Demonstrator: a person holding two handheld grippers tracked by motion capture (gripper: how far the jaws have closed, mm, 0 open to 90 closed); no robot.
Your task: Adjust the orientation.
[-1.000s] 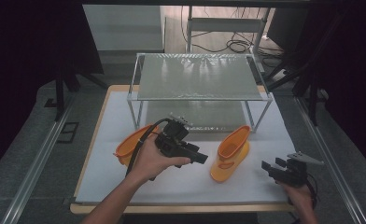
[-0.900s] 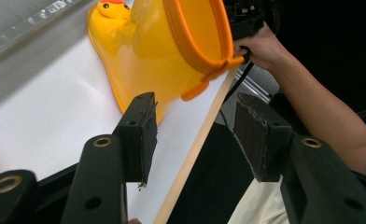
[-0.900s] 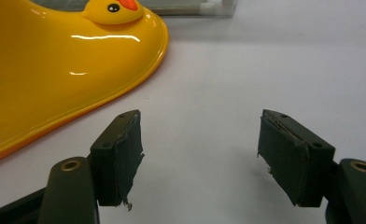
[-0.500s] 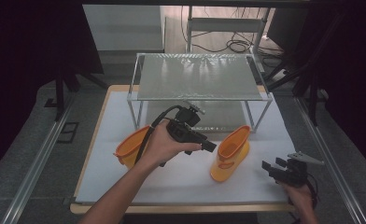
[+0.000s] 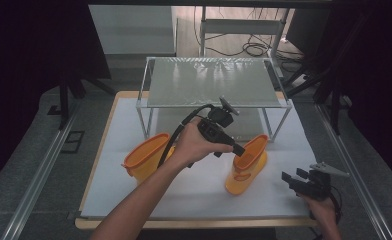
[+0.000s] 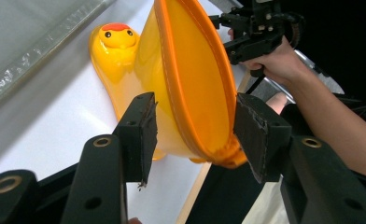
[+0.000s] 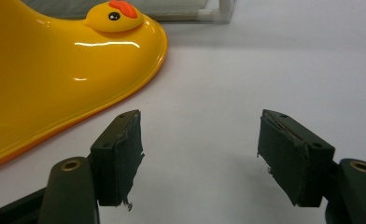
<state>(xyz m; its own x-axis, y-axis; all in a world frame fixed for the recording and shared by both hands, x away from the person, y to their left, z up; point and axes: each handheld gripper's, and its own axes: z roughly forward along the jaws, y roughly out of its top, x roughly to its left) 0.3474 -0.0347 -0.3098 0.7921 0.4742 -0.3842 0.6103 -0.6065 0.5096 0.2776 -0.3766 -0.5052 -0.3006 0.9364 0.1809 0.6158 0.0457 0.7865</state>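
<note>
The yellow boot (image 5: 246, 165) on the right stands upright on the white surface (image 5: 194, 192), just in front of the rack (image 5: 211, 82), its open top facing up. The left gripper (image 5: 238, 149) sits right at that top rim. In the left gripper view the orange-edged rim of the boot (image 6: 190, 79) runs between the two jaws, which stand apart on either side of it with a clear gap to each pad, so nothing is pinched. The duck face on the toe points away from that gripper, toward the rack.

A second boot (image 5: 146, 160) lies tipped over on the left of the surface, mouth toward the front, close by the person's left forearm.

Over at the front right corner, the right gripper (image 5: 290, 179) hovers low above the surface, well apart from the standing boot. Its jaws are spread wide and hold nothing; in the right gripper view the boot's toe (image 7: 64, 70) lies off to their left, with bare surface between the pads.
</note>
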